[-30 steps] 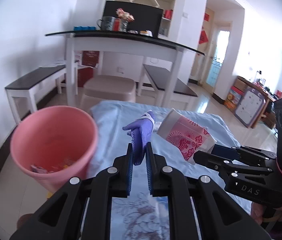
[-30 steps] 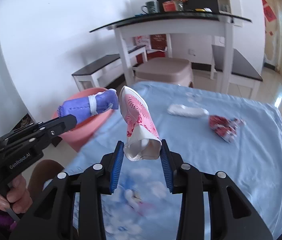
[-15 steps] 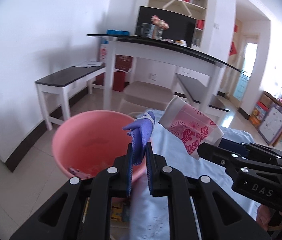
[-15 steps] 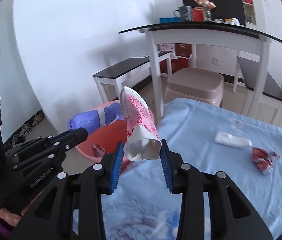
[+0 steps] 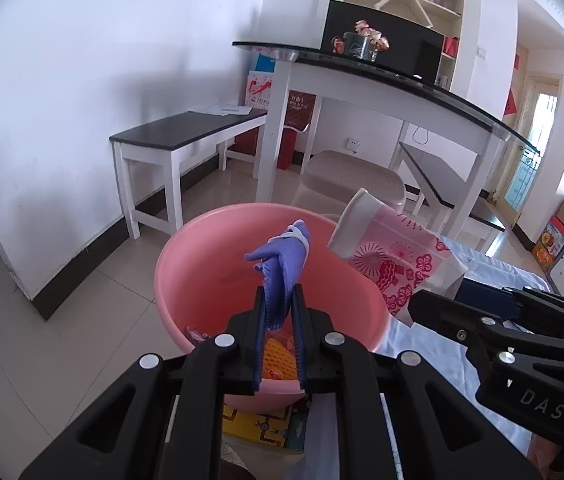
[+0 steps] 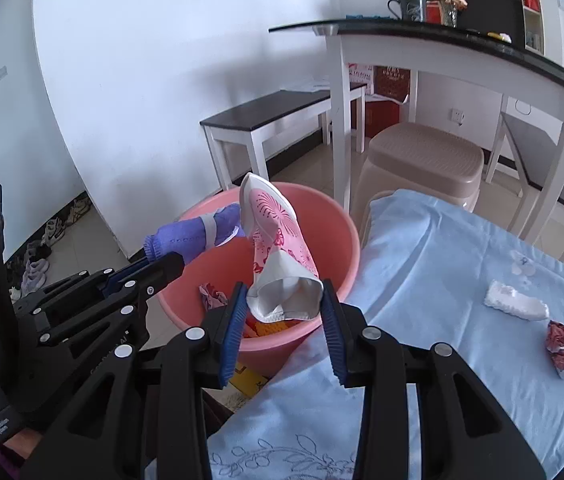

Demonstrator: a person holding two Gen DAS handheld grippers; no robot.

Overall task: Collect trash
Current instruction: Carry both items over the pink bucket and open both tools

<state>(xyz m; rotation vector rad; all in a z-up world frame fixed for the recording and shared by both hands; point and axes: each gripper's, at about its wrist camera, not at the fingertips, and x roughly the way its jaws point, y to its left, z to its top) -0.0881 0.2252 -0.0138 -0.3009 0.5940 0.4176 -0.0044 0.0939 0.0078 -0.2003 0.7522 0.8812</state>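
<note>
L gripper [image 5: 278,312]: jaws nearly together, pinching the glove [image 5: 282,260], purple w/ white cuff band. Glove sticks up out of the pads and hangs over the bucket [image 5: 202,280] opening.

R gripper [image 6: 283,312]: jaws partly spread, clamped on the crushed end of the cup [image 6: 278,240], pink/white paper w/ red floral print. Cup is tilted, its end pointing up-left, over the near-right part of the bucket rim. In the R view the glove tip and the cup's upper edge overlap or sit just beside each other; can't tell if touching.

Bucket: pink, on the floor just beside the table [image 6: 461,280] edge. Already inside: an orange waffle-pattern wrapper [image 5: 278,360] and a crumpled pinkish scrap [image 6: 212,294].

Table: light blue cloth. On it, well apart from both grippers: a white crumpled wad [image 6: 515,306] and, nearer the R edge, a red/white crumpled wrapper [image 6: 563,344]. Faint clear scrap beyond the wad, too small to ID.

Under the bucket/table edge: yellow patterned mat [image 5: 258,424].

Beyond: beige stool [image 6: 425,160] behind the bucket, a black-top bench [image 5: 190,128] by the wall, a tall white desk [image 5: 381,72] w/ dark glass top carrying a mug [image 6: 407,6] and flowers. Shelves at the back wall.
</note>
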